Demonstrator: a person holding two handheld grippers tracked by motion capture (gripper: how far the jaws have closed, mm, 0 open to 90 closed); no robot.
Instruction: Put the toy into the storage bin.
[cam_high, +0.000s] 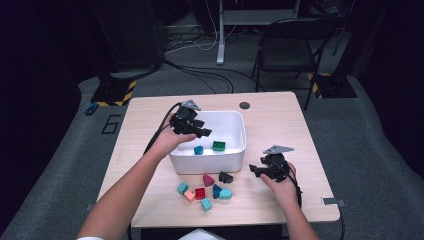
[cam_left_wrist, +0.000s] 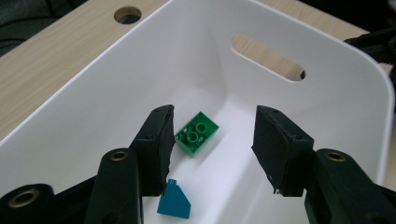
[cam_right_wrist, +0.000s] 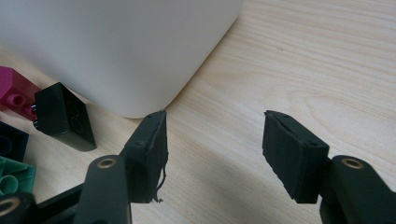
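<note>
While both grippers gape empty, left gripper (cam_left_wrist: 212, 149) hangs over white bin (cam_left_wrist: 327, 121), green brick (cam_left_wrist: 197, 133) between jaws; right gripper (cam_right_wrist: 212, 154) over wood table (cam_right_wrist: 289, 60), grey carpet (cam_high: 380, 150) around.

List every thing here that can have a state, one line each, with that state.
left gripper: open, empty, above the bin's inside.
right gripper: open, empty, low over the table beside the bin.
white bin: upright, holding two bricks.
green brick: lying studs up on the bin floor.
blue sloped brick: lying loose on the bin floor.
black brick: on the table, outside the bin.
loose bricks: clustered on the table in front of the bin.
</note>
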